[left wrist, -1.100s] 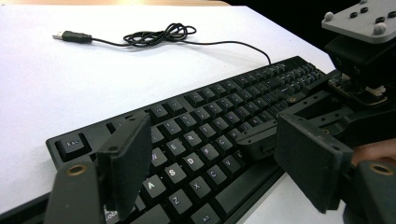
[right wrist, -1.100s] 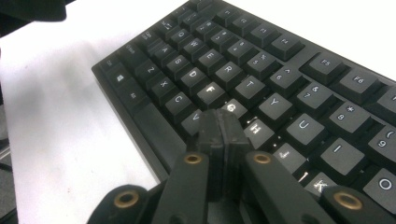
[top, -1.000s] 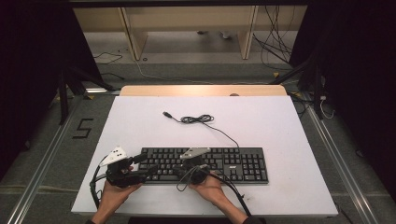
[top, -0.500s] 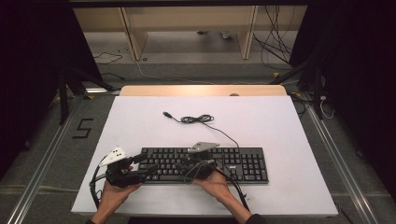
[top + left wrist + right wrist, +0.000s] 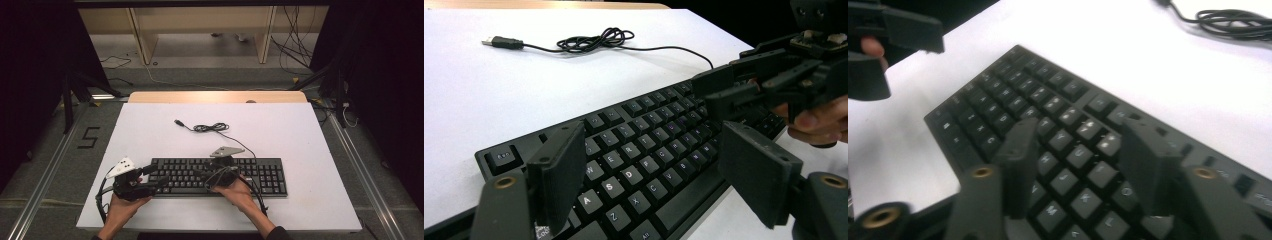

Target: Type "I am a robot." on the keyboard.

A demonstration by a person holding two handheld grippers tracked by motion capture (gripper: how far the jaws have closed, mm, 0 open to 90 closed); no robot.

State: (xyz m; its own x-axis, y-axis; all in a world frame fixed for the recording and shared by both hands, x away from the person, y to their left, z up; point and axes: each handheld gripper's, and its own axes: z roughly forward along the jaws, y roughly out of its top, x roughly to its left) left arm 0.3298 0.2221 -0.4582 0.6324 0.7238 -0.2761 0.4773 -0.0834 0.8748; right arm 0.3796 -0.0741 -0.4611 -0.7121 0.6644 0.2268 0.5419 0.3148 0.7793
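Observation:
A black keyboard [image 5: 260,175] lies near the table's front edge, and its cable runs back to a loose coil [image 5: 210,128] and a USB plug [image 5: 178,122]. My left gripper [image 5: 156,175] sits at the keyboard's left end, open, with its jaws either side of the left-hand keys [image 5: 624,165]. My right gripper [image 5: 199,175] hovers over the middle keys, pointing left. Its jaws have just been opening, and between them there are just the keys [image 5: 1083,160] beneath. The left gripper view also shows the right gripper [image 5: 744,90].
The white table top [image 5: 310,140] has a wooden strip [image 5: 215,97] along its far edge. The coil [image 5: 594,40] and plug [image 5: 501,42] lie on bare table behind the keyboard. Rails, loose cables and a floor mark "5" [image 5: 89,137] surround the table.
My right gripper has moved right and slightly farther back over the keyboard, its grey plate now above the keyboard's rear edge. The left gripper and the keyboard have not moved.

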